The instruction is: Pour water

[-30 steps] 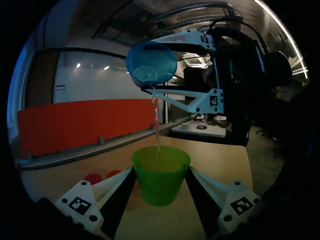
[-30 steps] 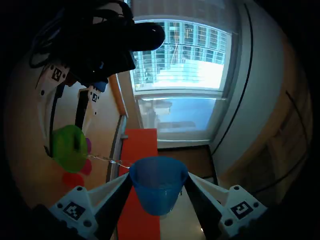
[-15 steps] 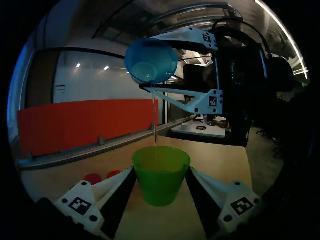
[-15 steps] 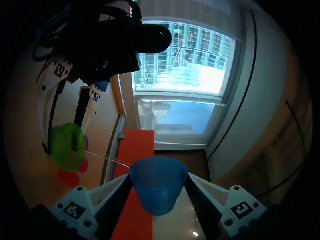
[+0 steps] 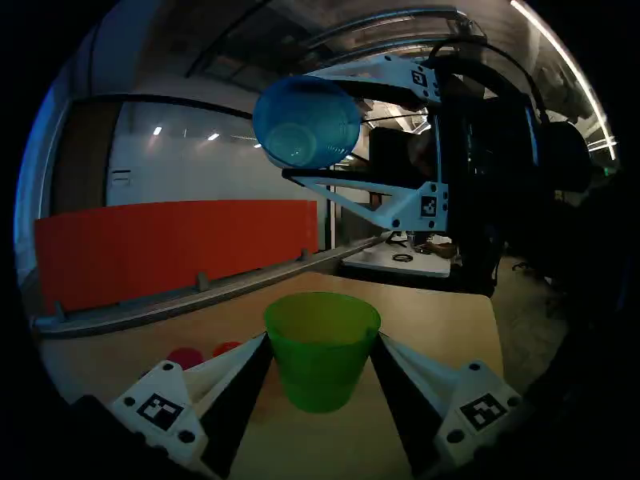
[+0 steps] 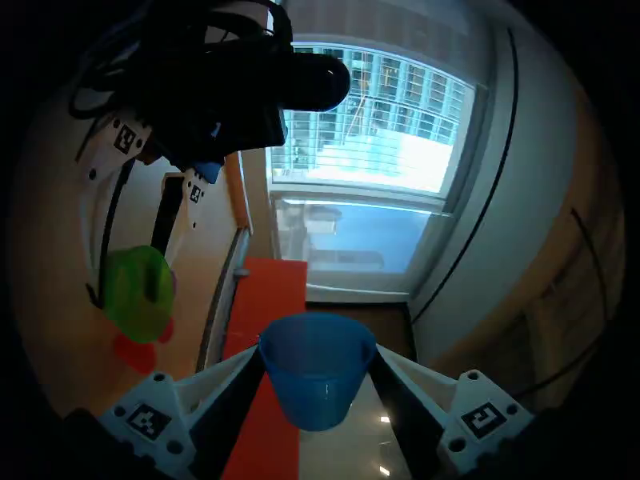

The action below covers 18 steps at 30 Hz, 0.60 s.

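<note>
Though held tipped well over, high above the green cup [image 5: 322, 352], sheds no visible stream: so with the blue cup [image 5: 306, 122], probably emptied or nearly so. Gripped on both sides by the right tongs [image 6: 318, 356], clenched against its wall. Clenched likewise on the green cup, the left tongs [image 5: 322, 342], holding it upright low over the bench [image 5: 448, 312]; cannot tell whether resting there or lifted slightly. Cannot read the water level through the tinted wall. Judged, then, as pouring essentially done; left to do: righting the blue cup and setting both down. Plenty of open air between the two cups for swinging the blue one back upright. Bare bench to the right and far side, ending in an edge at the right with floor [image 5: 528, 296] beyond, so better to land the cups well inside that edge. Red discs [image 5: 186, 356] lying on the bench at the near left, beside the left tongs; worth steering around. Orange panel [image 5: 176, 240] and a rail [image 5: 200, 292] closing off the far left.
</note>
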Each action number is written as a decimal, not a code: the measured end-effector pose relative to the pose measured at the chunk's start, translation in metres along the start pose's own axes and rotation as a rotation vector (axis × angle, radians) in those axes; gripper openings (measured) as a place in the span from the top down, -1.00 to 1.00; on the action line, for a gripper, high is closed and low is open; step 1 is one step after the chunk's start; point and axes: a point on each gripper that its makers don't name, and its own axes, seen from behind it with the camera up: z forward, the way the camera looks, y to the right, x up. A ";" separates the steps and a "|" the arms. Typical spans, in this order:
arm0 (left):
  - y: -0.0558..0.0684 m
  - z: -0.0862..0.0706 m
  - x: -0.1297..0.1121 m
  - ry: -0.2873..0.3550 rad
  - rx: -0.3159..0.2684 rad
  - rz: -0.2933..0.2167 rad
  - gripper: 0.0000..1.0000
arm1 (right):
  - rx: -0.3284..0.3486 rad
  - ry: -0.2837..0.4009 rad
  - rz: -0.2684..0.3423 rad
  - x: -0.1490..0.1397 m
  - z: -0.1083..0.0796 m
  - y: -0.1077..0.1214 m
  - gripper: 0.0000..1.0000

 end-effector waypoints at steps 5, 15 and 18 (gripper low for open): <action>-0.001 0.000 0.001 0.001 0.002 0.000 -0.67 | -0.003 0.003 0.026 0.001 -0.002 -0.001 -0.80; -0.001 0.000 0.005 0.005 0.004 0.005 -0.67 | -0.017 0.002 0.195 -0.005 -0.007 -0.002 -0.80; -0.001 0.001 0.005 0.007 0.003 0.004 -0.67 | -0.020 0.002 0.276 -0.007 -0.010 -0.003 -0.80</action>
